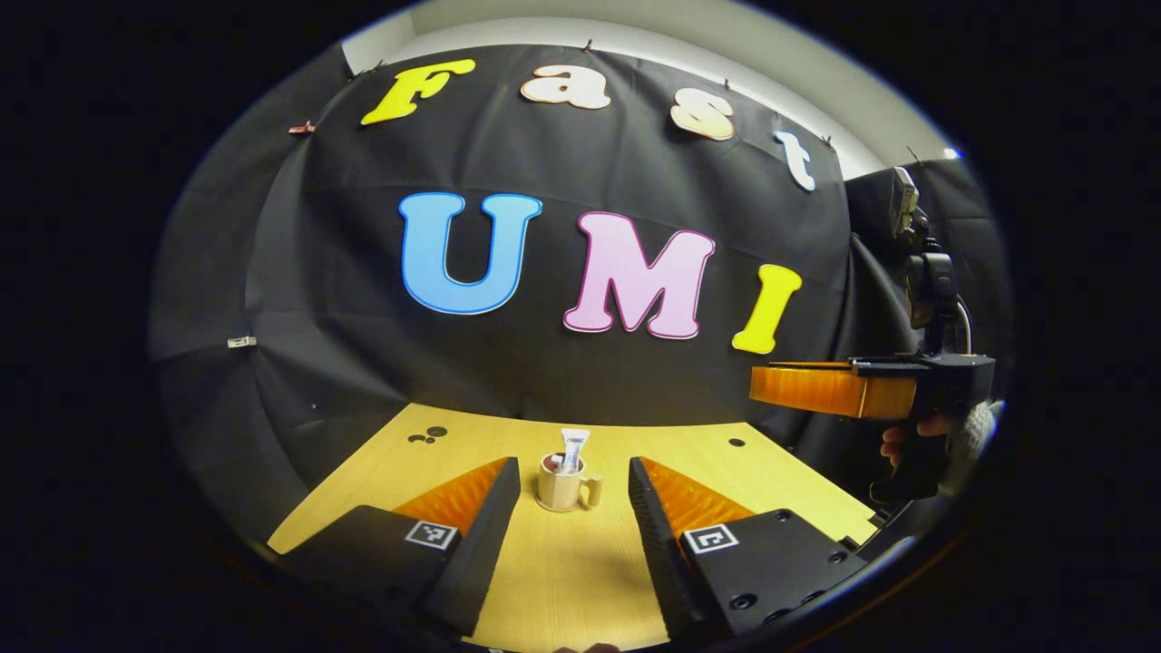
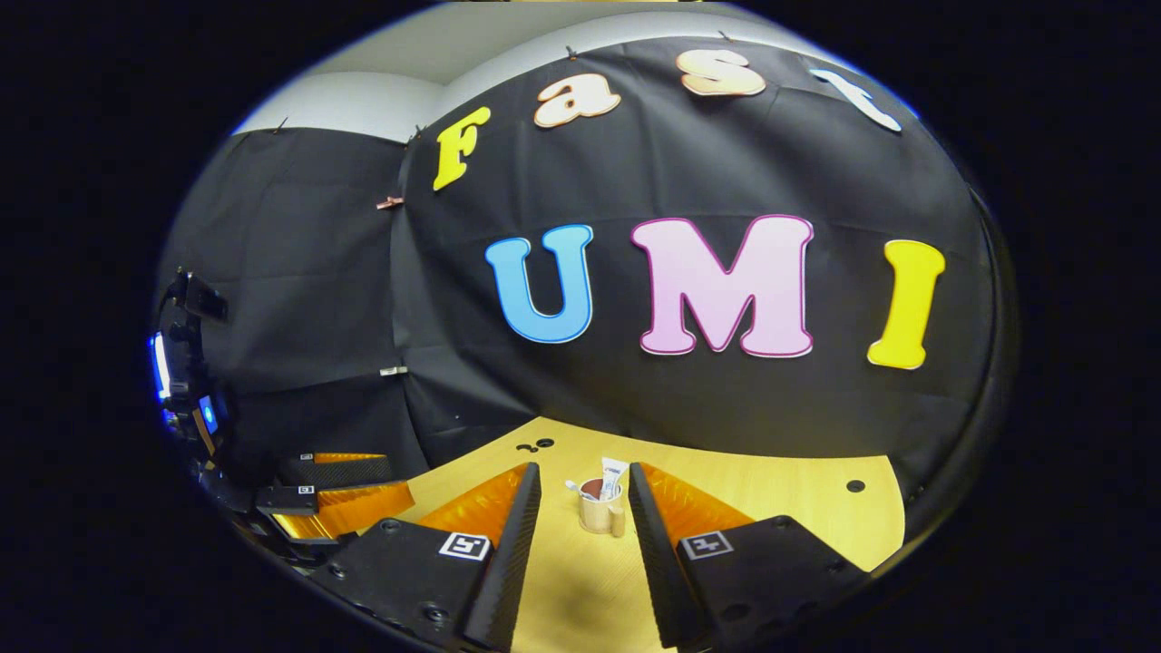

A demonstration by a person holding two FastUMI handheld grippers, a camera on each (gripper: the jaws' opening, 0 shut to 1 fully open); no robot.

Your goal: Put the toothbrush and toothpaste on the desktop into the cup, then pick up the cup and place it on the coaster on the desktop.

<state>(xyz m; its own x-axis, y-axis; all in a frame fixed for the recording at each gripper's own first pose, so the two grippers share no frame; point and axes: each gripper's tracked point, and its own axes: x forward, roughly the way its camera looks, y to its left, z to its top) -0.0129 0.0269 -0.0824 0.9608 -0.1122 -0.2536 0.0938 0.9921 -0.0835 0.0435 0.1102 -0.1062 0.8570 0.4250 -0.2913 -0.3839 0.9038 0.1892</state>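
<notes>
At frame centre the cup (image 1: 562,485), stiff and light we judged, suited a handle-side grip; both jaws gaped empty.

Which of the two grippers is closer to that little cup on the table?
Hard to call; perhaps the left. The cup stands ahead between the left gripper jaws, open; likewise ahead of the right gripper, open, neither touching it.
</notes>
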